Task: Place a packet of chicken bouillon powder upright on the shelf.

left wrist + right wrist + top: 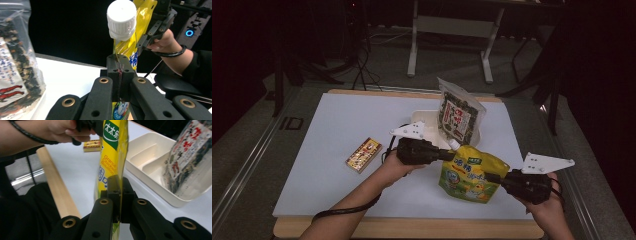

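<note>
— Where's the yellow pouch (469,174) right now?

— Just below the middle of the high view, lifted between the two grippers, its white cap (454,144) at its upper left corner. Its long axis runs from that cap down toward the lower right of the frame.

— And the jaws?

— The left gripper (446,155) is clenched on the pouch's edge just under the cap; in the left gripper view the foil seam sits pinched between the black pads, with the cap (121,18) standing straight above them. The right gripper (488,177) is clamped on the opposite edge, grasping the seam at the lower right. Neither hand is nearer; both have it.

— So what does the next move turn on?

— The white tray (419,120) lies just up the frame from the pouch, with a bag of dried food (458,117) leaning in it. I'd guess the pouch goes there, though how much room is left is hard to tell from above.

— Does any view help?

— The right gripper view shows the tray's bare compartments (147,157) beside the bag, and the small box (92,145) beyond the pouch, near the frame's top.
</note>
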Motion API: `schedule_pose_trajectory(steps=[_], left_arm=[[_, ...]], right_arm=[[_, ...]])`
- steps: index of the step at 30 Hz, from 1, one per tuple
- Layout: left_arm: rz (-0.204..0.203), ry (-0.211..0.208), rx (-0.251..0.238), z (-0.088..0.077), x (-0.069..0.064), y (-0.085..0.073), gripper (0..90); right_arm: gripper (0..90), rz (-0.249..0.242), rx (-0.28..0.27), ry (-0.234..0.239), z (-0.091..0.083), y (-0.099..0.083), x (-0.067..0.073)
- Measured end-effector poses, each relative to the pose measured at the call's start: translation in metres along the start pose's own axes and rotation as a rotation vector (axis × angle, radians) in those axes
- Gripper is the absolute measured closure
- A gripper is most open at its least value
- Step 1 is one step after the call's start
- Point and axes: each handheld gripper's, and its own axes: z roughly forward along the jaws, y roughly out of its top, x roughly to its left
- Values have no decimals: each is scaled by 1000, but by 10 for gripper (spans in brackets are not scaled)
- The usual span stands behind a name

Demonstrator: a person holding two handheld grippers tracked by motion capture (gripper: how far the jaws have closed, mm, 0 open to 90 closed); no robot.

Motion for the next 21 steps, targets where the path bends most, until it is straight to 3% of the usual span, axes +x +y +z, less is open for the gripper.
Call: schedule_pose_trajectory(steps=[3,5,8,10,15,21], left_arm=[[20,35,-6,-2,-1,1,881],[12,40,-22,-6,-1,2,832],[-2,75,-23,-10,1,3,705],[-11,116,-16,-13,0,4,566],[11,193,-24,-23,-6,5,431],[11,243,-22,-32,-12,6,288]], right_arm=[[900,18,-11,-2,2,2,0],[900,24,-17,-2,3,3,0],[900,25,-28,-24,4,8,3],[900,25,-32,-46,4,10,4],[900,34,-53,-98,6,18,7],[900,35,-57,-106,14,28,9]])
